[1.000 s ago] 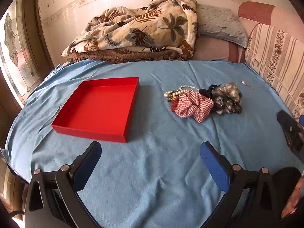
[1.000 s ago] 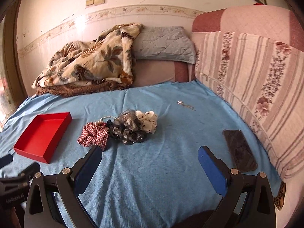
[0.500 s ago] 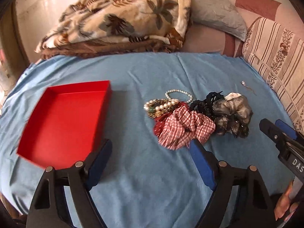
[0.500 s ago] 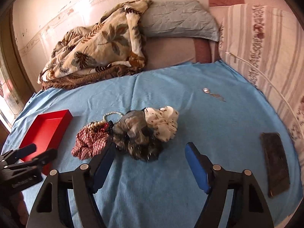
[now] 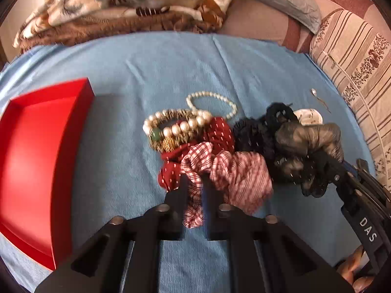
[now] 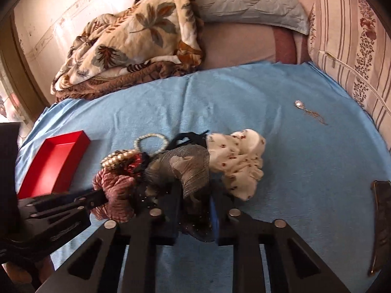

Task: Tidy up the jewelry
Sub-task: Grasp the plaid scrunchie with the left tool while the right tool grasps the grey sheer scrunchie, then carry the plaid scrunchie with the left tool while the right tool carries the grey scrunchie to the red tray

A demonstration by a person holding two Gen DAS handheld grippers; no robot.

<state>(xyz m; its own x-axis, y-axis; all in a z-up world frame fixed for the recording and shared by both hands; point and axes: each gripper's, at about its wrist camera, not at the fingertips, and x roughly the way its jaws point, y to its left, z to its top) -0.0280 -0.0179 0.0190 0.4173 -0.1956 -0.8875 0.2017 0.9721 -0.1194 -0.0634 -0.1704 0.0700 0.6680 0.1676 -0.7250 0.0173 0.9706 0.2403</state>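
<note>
A pile of jewelry and scrunchies lies on the blue bedsheet point(image 5: 171, 68). My left gripper point(image 5: 194, 183) is shut on the red-and-white checked scrunchie point(image 5: 227, 171), also seen in the right wrist view point(image 6: 114, 193). My right gripper point(image 6: 195, 190) is shut on the grey-black sheer scrunchie point(image 6: 188, 168), also in the left wrist view point(image 5: 308, 136). Pearl bracelets point(image 5: 176, 124) and a thin pearl loop point(image 5: 212, 102) lie behind, with a dark red dotted scrunchie point(image 5: 217, 131) and a white floral scrunchie point(image 6: 239, 156). The red tray point(image 5: 31, 156) stands open to the left.
A small silver pendant with chain point(image 6: 308, 112) lies on the sheet to the right. A dark phone point(image 6: 381, 222) lies near the right edge. A folded leaf-print blanket point(image 6: 136, 39), a grey pillow point(image 6: 246, 2) and striped cushions point(image 6: 361, 46) line the back and right.
Both grippers moved forward into the pile and closed: the left onto the checked scrunchie, the right onto the grey-black sheer scrunchie. They were open half a second ago.
</note>
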